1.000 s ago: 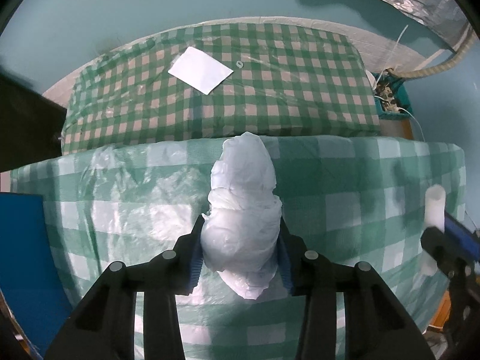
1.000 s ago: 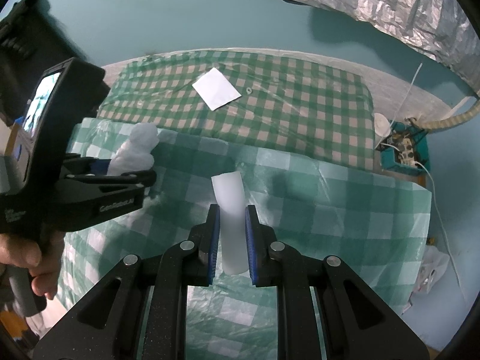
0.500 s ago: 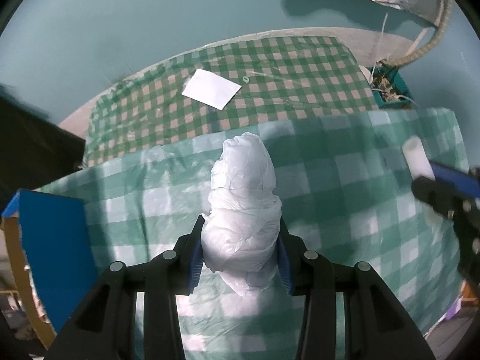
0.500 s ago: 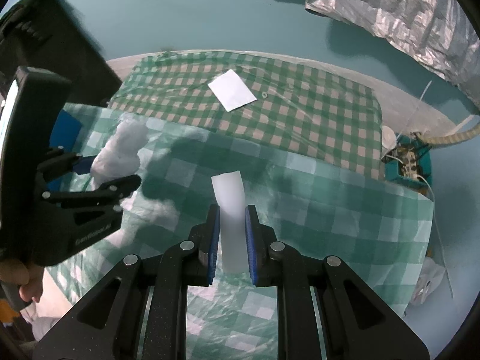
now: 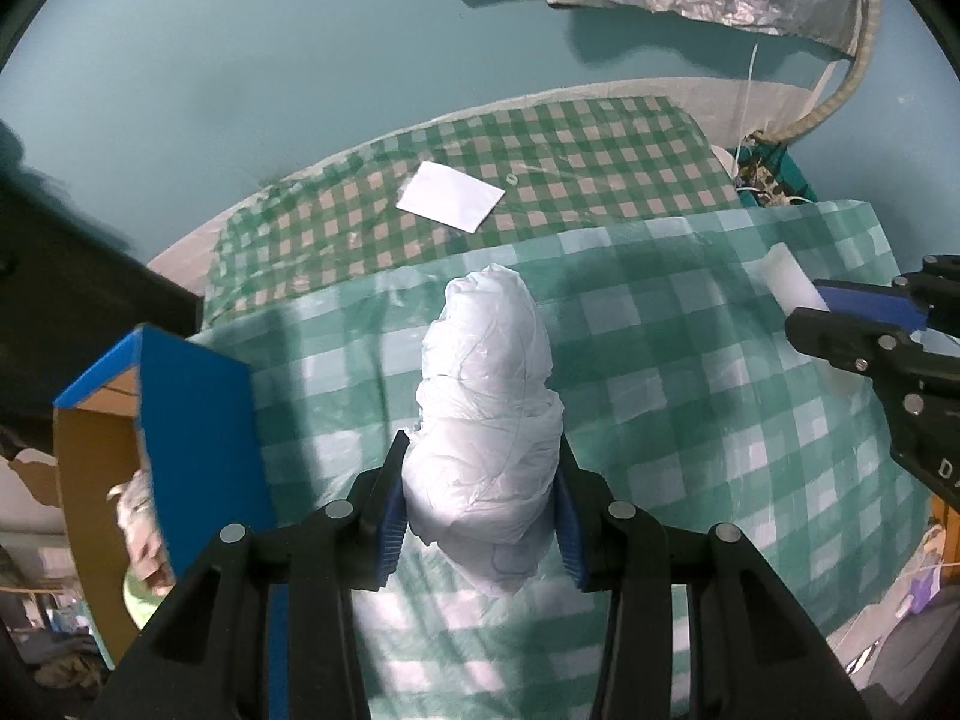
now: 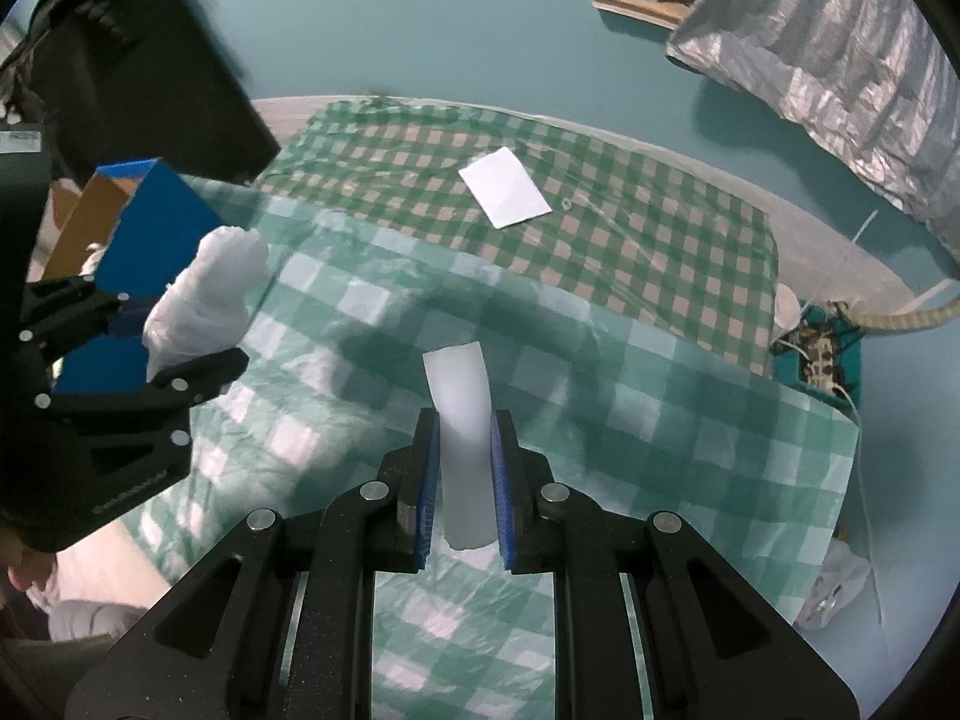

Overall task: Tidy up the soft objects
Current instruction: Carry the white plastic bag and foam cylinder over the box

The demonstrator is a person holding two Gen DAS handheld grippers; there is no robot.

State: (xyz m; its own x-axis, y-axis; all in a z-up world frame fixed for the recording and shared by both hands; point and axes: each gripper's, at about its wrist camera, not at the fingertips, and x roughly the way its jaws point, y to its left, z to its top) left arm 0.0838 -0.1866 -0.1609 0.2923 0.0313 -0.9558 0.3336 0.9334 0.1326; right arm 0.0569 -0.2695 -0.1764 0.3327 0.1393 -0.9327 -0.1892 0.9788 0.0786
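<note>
The left tool (image 5: 483, 516) pinches a white plastic-wrapped bundle (image 5: 489, 420) between its blue pads. The bundle stands upright between the pads; its rounded upper end projects well beyond the fingertips, and its lower end hangs just behind the pads. In the right wrist view, the same bundle (image 6: 204, 300) sits in the left tool (image 6: 180, 330) at the left edge of the frame.

The right tool (image 6: 462, 480) is pressed together on a white foam strip (image 6: 459, 420). The strip runs along the tool axis, with its square upper end extending past the fingertips. In the left wrist view, the strip (image 5: 792, 276) projects from the right tool (image 5: 840, 312) at the right edge.

Both items are held above a table covered by a light green checked sheet (image 5: 690, 372). A blue-sided cardboard box (image 5: 198, 438), open at the top, stands at the table's left edge, just beside the left tool. A white paper sheet (image 5: 450, 201) lies on a darker checked cloth (image 5: 600, 162) beyond the table.
</note>
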